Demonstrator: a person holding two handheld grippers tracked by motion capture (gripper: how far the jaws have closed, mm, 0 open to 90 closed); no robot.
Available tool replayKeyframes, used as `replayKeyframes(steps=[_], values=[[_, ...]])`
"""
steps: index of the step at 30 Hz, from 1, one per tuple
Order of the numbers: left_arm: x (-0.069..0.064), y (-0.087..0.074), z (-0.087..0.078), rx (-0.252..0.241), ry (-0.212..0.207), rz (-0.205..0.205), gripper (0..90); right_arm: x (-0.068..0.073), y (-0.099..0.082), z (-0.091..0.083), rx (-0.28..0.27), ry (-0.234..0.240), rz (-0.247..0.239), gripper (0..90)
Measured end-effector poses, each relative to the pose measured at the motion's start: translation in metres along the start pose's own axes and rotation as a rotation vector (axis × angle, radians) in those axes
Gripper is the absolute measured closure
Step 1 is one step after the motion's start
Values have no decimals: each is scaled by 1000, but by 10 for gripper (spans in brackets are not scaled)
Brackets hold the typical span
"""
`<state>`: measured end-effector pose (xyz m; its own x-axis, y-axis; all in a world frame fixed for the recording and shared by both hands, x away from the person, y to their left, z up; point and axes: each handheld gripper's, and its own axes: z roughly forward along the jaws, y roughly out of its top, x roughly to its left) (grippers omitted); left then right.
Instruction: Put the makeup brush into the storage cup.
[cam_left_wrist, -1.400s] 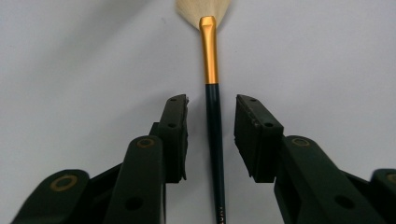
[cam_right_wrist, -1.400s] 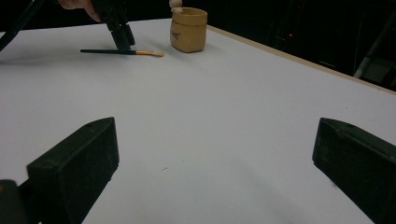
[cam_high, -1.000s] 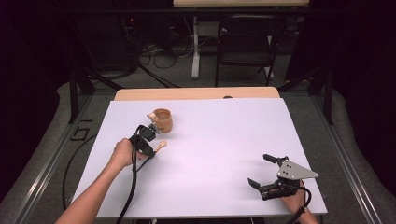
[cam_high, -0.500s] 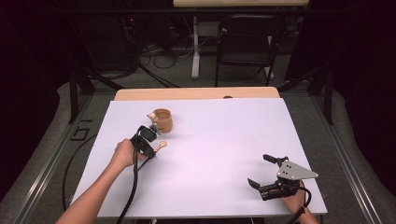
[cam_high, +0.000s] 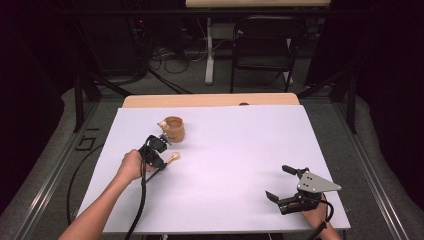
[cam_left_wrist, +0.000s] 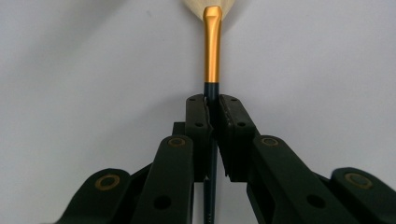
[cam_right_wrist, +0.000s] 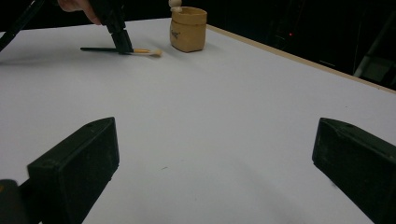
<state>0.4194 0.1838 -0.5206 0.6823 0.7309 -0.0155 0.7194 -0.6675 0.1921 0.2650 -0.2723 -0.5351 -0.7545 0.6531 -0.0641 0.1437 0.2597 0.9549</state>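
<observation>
A small brush (cam_high: 172, 157) with a dark handle, gold ferrule (cam_left_wrist: 212, 51) and pale bristles lies level at the table surface, left of centre. My left gripper (cam_high: 161, 160) is shut on its dark handle, with both jaws (cam_left_wrist: 212, 105) pressed against it. The right gripper view shows the same brush (cam_right_wrist: 140, 50) held flat by that left gripper (cam_right_wrist: 122, 44). Just beyond stands a tan cup (cam_high: 173, 128) with a pale rounded thing (cam_high: 162, 124) at its rim. My right gripper (cam_high: 277, 181) rests open near the front right corner, its jaws (cam_right_wrist: 215, 154) wide apart over bare table.
The white table top (cam_high: 240, 150) stretches between the two grippers. A wooden strip (cam_high: 210, 100) runs along its far edge. The tan cup (cam_right_wrist: 188, 29) sits close behind the brush tip. A black cable (cam_high: 142, 200) trails from the left gripper toward the front edge.
</observation>
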Motion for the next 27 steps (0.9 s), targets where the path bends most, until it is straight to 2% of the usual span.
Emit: replayKeyframes(steps=[15, 21, 27], values=[[0, -5, -14, -56, 19, 11, 832, 0, 0, 0, 1, -2, 1, 3], [1, -7, -27, -103, 35, 8, 832, 0, 0, 0, 2, -2, 1, 3], [3, -9, -37, -157, 33, 15, 832, 0, 0, 0, 2, -2, 1, 3]])
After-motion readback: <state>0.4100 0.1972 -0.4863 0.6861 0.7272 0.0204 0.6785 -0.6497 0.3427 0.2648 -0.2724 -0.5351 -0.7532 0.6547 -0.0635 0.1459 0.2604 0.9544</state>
